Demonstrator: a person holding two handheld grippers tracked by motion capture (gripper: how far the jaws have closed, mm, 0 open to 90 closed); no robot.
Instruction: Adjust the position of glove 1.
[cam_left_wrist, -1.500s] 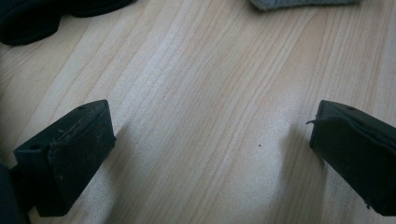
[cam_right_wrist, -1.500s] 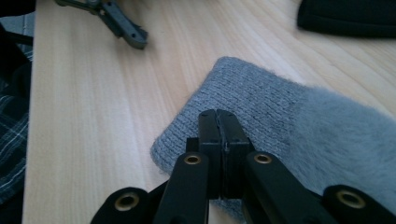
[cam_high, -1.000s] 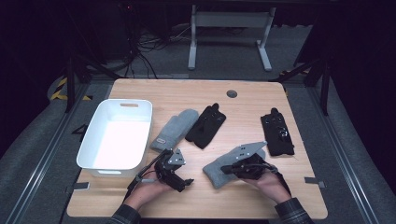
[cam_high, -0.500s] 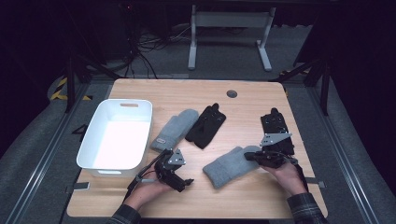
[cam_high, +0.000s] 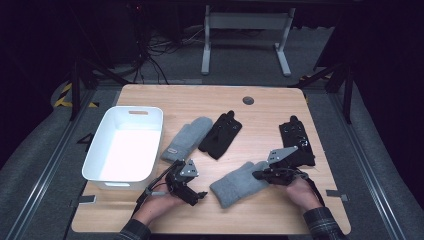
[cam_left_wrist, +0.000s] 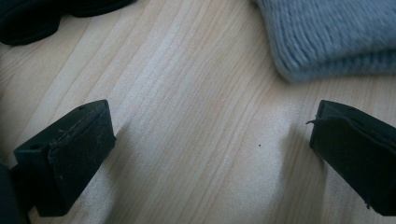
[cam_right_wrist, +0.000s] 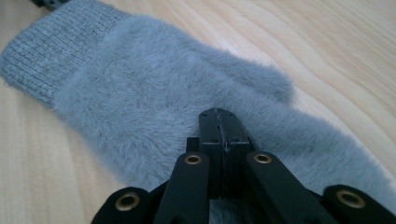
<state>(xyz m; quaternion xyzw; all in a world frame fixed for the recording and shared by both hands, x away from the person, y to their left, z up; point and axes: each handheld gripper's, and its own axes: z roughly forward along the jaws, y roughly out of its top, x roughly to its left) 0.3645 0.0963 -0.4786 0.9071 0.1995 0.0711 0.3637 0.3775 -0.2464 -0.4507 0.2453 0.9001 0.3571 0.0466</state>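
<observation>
The fuzzy grey mitten (cam_high: 239, 183) lies flat on the table (cam_high: 200, 102) near its front edge, between the two hands, its long axis running diagonally: ribbed cuff toward the front left, fingertip end toward the right rear, where it meets the right gripper (cam_high: 261, 175). That gripper lies low and points left, its jaws clenched together on the mitten's fingertip end, with fur to both sides of them in the right gripper view. The left gripper (cam_high: 199, 196) rests just left of the cuff, angled toward it, jaws spread wide over bare wood, grasping nothing
</observation>
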